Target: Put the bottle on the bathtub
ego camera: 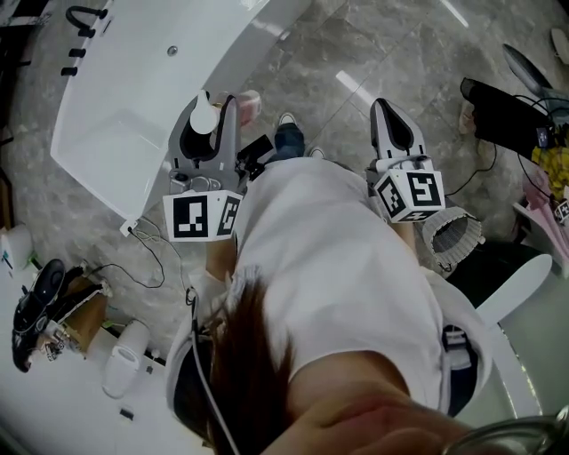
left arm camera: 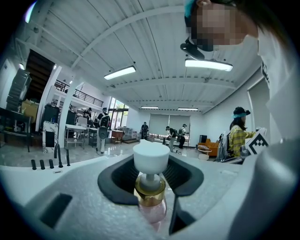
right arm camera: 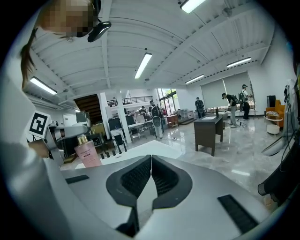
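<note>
My left gripper is shut on the bottle, which stands upright between its jaws. In the left gripper view the bottle shows a white pump cap, a gold collar and a pink body, with the black pads against its sides. The white bathtub lies just beyond the left gripper, at the upper left of the head view. My right gripper is shut with nothing in it, over the grey floor to the right. The right gripper view shows those jaws closed together, the bottle at the left and the bathtub rim ahead.
Black tap fittings sit on the tub's far end. A white toilet and a ribbed bin stand at the right, a black bag with cables beyond. A dark desk and several people are further off.
</note>
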Tool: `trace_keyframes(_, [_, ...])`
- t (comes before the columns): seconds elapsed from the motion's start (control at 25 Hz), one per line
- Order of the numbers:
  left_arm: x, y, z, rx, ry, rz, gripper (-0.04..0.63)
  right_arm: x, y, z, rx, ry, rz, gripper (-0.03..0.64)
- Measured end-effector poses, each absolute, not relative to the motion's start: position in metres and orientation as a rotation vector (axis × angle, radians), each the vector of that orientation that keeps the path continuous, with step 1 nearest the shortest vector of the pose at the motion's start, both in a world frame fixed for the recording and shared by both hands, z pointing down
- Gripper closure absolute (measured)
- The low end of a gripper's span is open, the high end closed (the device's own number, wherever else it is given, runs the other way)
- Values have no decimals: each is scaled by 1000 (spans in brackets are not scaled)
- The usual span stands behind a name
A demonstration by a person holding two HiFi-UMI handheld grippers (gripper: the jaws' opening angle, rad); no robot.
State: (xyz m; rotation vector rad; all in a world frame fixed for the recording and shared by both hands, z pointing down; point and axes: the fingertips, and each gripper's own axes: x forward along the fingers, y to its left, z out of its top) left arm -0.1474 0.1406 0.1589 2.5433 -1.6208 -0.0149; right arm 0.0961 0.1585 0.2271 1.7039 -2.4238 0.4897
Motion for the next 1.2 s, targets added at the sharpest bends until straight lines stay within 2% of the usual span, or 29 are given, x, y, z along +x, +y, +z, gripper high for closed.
trace_keyframes(0.32, [-174,96,165,2547,-1609,5,434,79,125,227,1756,-2381,490,604])
trace_keyframes(0.8, [-166,56,177,2479,-1624,19,434,81,76,242,1670,-2374,551,604])
trace_keyframes(1.2, [-140,-33,176,2374,-1810,1,434,115,-39,241,1522,-2465,524,604])
